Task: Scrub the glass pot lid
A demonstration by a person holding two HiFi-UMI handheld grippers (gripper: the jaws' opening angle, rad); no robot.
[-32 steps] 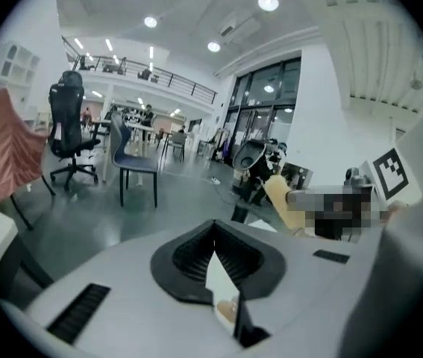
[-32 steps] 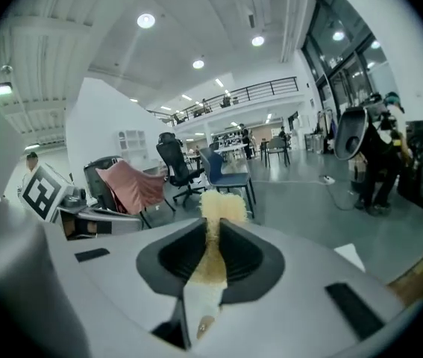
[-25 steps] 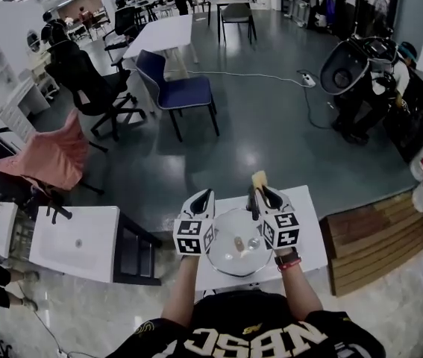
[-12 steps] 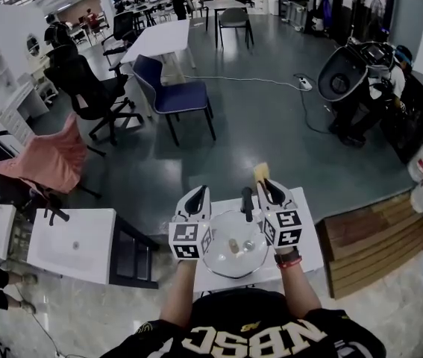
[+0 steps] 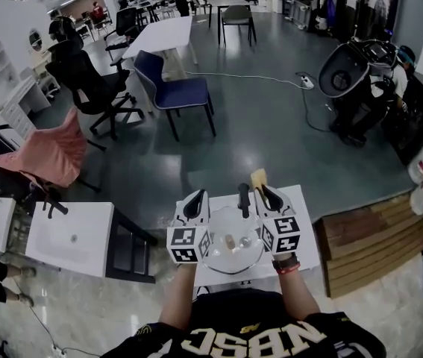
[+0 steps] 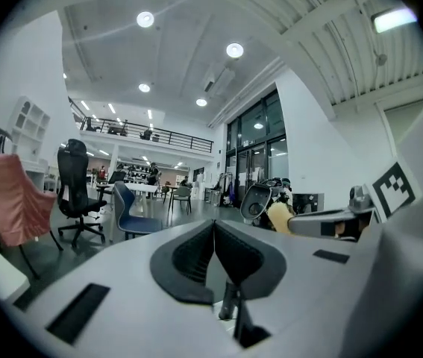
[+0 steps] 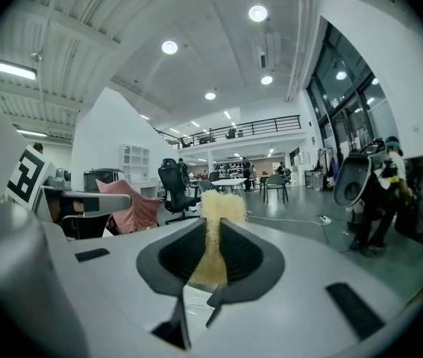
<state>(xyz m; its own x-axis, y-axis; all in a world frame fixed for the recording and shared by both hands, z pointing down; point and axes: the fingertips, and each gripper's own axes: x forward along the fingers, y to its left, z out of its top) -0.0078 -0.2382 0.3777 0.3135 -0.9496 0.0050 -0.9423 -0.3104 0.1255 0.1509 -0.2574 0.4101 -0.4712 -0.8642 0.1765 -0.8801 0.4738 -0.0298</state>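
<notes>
The round glass pot lid (image 5: 232, 253) with a small knob rests on the small white table (image 5: 308, 237), between my two grippers. My left gripper (image 5: 198, 200) (image 6: 213, 226) sits at the lid's left side, pointing level into the room. Its jaws are pressed together and nothing shows between them. My right gripper (image 5: 265, 194) (image 7: 212, 226) is at the lid's right side, shut on a yellow sponge (image 5: 258, 177) (image 7: 218, 207) that sticks out past its tips. A dark upright object (image 5: 243, 198) stands just beyond the lid.
A second white table (image 5: 69, 241) stands to the left, with a black frame beside it. A wooden platform (image 5: 368, 245) lies to the right. Further off on the grey floor are a blue chair (image 5: 177, 95), black office chairs and a pink-draped chair (image 5: 43, 155).
Both grippers have stayed on either side of the lid, with the sponge still held. The whole view has shifted slightly, and the dark upright object now shows a little further left.
</notes>
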